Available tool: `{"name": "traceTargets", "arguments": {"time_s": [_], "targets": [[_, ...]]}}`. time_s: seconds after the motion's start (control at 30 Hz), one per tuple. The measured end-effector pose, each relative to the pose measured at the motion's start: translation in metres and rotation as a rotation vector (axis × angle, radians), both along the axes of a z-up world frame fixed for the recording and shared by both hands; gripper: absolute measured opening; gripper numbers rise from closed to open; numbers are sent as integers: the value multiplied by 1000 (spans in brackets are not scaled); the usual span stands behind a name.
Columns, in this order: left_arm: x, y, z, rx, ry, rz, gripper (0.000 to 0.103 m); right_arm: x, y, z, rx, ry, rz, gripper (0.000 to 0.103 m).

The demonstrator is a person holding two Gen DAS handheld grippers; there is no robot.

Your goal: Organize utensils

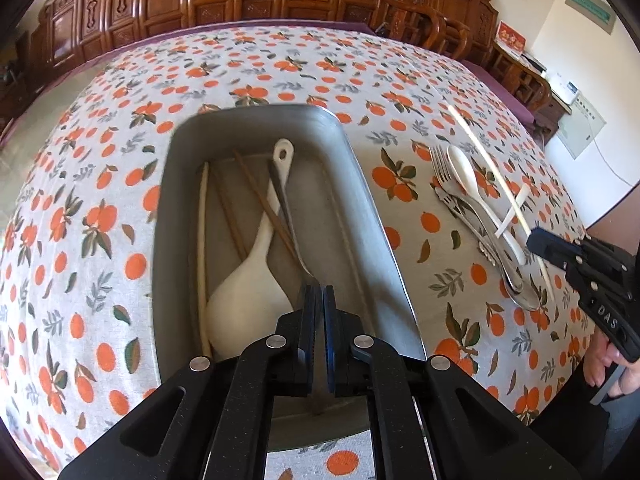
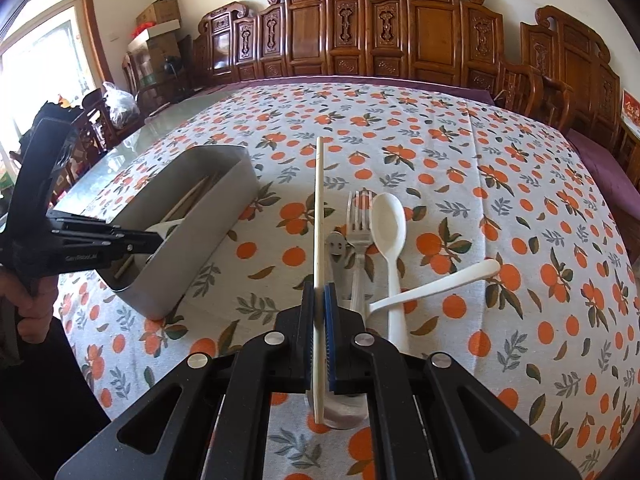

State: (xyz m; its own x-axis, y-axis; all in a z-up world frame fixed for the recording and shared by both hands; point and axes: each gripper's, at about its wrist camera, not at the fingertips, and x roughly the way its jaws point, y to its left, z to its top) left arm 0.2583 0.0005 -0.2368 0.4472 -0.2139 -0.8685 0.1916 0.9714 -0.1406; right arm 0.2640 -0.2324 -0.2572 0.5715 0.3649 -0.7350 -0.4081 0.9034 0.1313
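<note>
Nearest the left wrist camera, the left gripper (image 1: 319,292) hangs over the near end of the metal tray (image 1: 362,200) with its jaws drawn almost together; a metal utensil (image 1: 286,208) runs from the tray floor up to the fingertips, though whether the pads actually press on it I cannot tell. Inside the tray lie a white rice paddle (image 1: 256,268), 1 pale chopstick (image 1: 204,240) along the left wall, and brown chopsticks (image 1: 256,204) crossing over the paddle's handle. From the right wrist view, the right gripper (image 2: 319,290) is clamped narrowly on a cream chopstick (image 2: 319,208), which points away from the camera across the orange-print tablecloth (image 2: 500,184), with its near end sticking out behind the pads. Just right of that chopstick lie the utensils not yet in the tray: a metal fork (image 2: 359,224), a small metal handle with a smiling face (image 2: 337,250) beside it, a white spoon (image 2: 390,236) with its bowl pointing away, and a second white spoon handle (image 2: 436,284) lying crosswise over the first. The tray sits to the left of this group, well apart from it, and a hand (image 2: 34,304) holds the left gripper's grip at the left edge of the view. Carved wooden chairs (image 2: 400,32) line the far side of the table.
</note>
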Motion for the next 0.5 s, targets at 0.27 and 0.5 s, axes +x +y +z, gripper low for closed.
{"name": "traceTargets", "arguments": {"time_s": [0.27,0.5], "targets": [[0,16,22,0,-72,37,18,-1,28,16,11,-5,41,6],[1,35,37,13,-125,79,22,7,60,26,93,25,62,6]]}}
